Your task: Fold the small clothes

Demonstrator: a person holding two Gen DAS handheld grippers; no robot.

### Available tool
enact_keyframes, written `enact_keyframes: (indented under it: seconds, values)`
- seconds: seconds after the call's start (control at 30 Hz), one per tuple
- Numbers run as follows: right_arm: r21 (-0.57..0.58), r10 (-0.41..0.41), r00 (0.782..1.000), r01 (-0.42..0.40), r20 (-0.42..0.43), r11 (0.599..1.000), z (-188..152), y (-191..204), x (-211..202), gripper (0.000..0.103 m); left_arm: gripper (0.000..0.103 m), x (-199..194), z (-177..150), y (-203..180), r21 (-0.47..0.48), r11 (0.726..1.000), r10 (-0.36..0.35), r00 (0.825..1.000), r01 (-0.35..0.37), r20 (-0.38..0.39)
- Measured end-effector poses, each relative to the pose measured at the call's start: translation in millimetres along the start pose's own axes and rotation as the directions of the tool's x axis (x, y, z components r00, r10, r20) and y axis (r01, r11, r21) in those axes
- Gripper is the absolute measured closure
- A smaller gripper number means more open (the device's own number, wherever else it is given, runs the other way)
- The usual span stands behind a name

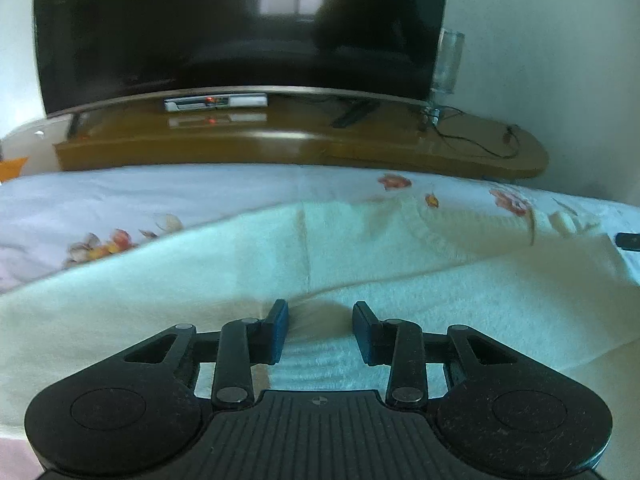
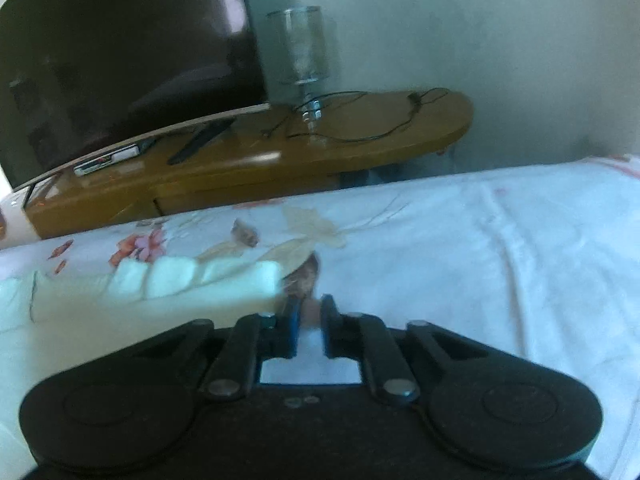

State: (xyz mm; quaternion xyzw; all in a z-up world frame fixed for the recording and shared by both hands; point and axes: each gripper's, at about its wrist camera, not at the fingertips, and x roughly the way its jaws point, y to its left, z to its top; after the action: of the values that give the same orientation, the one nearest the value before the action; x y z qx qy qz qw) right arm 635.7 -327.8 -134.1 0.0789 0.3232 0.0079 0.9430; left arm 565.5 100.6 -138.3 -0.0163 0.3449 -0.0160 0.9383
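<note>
Cream garment (image 1: 400, 280) under parted left gripper (image 1: 320, 324), untouched.

No text, label, brand, number or sign can be read in either view. The small white device (image 1: 216, 102) under the far television (image 1: 240, 24) on the wooden stand (image 1: 280, 148) shows only a red glow — any printing on its face is too blurred to make out. The floral bedsheet (image 2: 480, 232) carries pictures only — no lettering.
</note>
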Motion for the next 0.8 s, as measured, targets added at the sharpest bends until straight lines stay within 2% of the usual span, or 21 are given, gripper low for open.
enact_keyframes:
  seconds: [0.07,0.13,0.23,0.27,0.3,0.33,0.4,0.43,0.47,0.53,0.57,0.67,0.73,0.8]
  values:
    - [0.007,0.048,0.999,-0.049,0.022,0.999,0,2,-15,0.082,0.066,-10,2,-13,0.023,1.000,-0.008,0.999,0.007,0.048]
    - [-0.056,0.088,0.996,-0.087,0.019,0.995,-7,16,-25,0.079,0.066,-5,1,-23,0.037,0.999,-0.027,0.999,0.026,0.032]
    - [-0.165,0.080,0.996,-0.083,-0.027,0.983,-25,38,-29,0.089,0.065,8,-7,-34,0.060,0.998,-0.020,1.000,0.022,-0.024]
    - [-0.191,0.067,0.997,-0.075,-0.050,0.979,-34,42,-30,0.089,0.064,6,-11,-36,0.075,0.997,-0.014,1.000,0.015,-0.014]
    - [-0.219,0.061,0.997,-0.070,-0.048,0.973,-37,46,-31,0.089,0.058,3,-13,-36,0.087,0.996,-0.004,1.000,0.005,-0.011]
    - [-0.256,0.044,0.998,-0.051,-0.033,0.965,-45,47,-39,0.088,0.041,-3,-15,-36,0.094,0.995,0.011,1.000,-0.010,-0.006]
    - [-0.297,0.021,0.999,-0.029,-0.032,0.954,-58,45,-53,0.086,0.015,-19,-22,-39,0.124,0.992,0.029,0.999,-0.034,0.044]
    - [-0.312,0.019,1.000,-0.022,-0.011,0.950,-64,44,-66,0.086,0.016,-20,-27,-39,0.141,0.990,0.018,0.999,-0.022,0.027]
    - [-0.327,0.029,0.999,-0.023,0.015,0.945,-66,46,-76,0.085,0.016,-13,-32,-37,0.132,0.991,0.020,0.999,-0.016,-0.027]
    - [-0.351,0.065,0.998,-0.053,0.022,0.935,-74,51,-87,0.088,0.016,-15,-38,-26,0.083,0.997,-0.004,1.000,0.004,-0.005]
    - [-0.368,0.043,0.999,-0.050,-0.028,0.928,-79,52,-79,0.084,0.016,-18,-37,-23,0.061,0.998,0.004,1.000,-0.004,-0.006]
    - [-0.344,0.032,0.999,-0.042,-0.034,0.938,-81,52,-82,0.083,0.016,-45,-39,-8,0.008,1.000,0.020,0.999,-0.020,0.039]
    - [-0.324,0.033,0.999,-0.025,0.019,0.946,-77,53,-101,0.080,0.016,-72,-48,16,-0.051,0.998,0.031,0.997,-0.027,0.075]
    - [-0.299,0.059,0.997,-0.040,0.054,0.953,-80,51,-124,0.077,0.016,-98,-61,54,-0.148,0.988,0.064,0.994,-0.051,0.087]
